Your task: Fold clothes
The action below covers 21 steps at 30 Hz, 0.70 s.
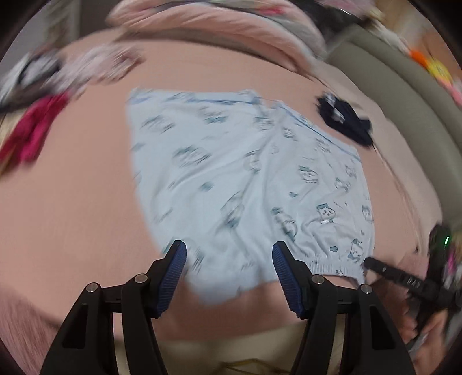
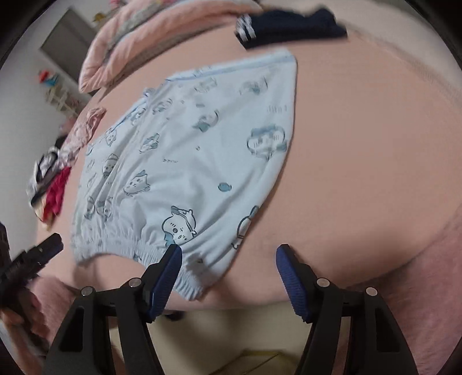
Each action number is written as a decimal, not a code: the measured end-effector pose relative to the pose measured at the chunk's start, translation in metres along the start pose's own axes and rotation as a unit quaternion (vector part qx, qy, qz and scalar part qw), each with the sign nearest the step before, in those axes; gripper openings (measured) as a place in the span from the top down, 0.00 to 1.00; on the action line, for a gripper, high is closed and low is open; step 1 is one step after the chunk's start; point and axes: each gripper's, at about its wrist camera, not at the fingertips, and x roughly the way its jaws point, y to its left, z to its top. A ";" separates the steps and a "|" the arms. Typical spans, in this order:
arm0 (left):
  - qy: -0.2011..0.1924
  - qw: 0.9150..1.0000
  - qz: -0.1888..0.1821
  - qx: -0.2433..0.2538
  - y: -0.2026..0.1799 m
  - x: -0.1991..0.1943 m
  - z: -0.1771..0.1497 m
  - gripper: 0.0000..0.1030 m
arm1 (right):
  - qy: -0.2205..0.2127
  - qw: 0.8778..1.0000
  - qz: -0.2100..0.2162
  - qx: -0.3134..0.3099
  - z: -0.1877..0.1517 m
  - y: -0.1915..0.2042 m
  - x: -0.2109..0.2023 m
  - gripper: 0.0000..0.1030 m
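A pale blue garment [image 1: 245, 173] [image 2: 187, 150] printed with cartoon animals lies spread flat on the pink bed sheet [image 1: 72, 187] [image 2: 361, 144], its elastic waistband toward me. My left gripper [image 1: 228, 248] hovers open over the near hem, with the cloth lying under the gap and nothing pinched. My right gripper [image 2: 228, 251] is open over the waistband's right corner, its left finger above the elastic and its right finger above bare sheet. The right gripper's tip [image 1: 375, 266] shows beside the waistband corner in the left wrist view. The left gripper [image 2: 49, 246] shows at the left edge in the right wrist view.
A dark navy garment [image 1: 343, 118] [image 2: 288, 26] lies beyond the blue one. A heap of red and patterned clothes [image 1: 31, 135] [image 2: 55, 196] sits at the left side of the bed. A pink duvet [image 1: 216, 28] [image 2: 130, 43] is bunched at the far end. A beige bed frame [image 1: 404, 95] runs along the right.
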 end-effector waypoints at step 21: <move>-0.016 0.997 -0.075 -0.006 0.041 0.029 0.040 0.42 | -0.016 0.987 0.023 -0.160 0.099 0.138 0.032 0.88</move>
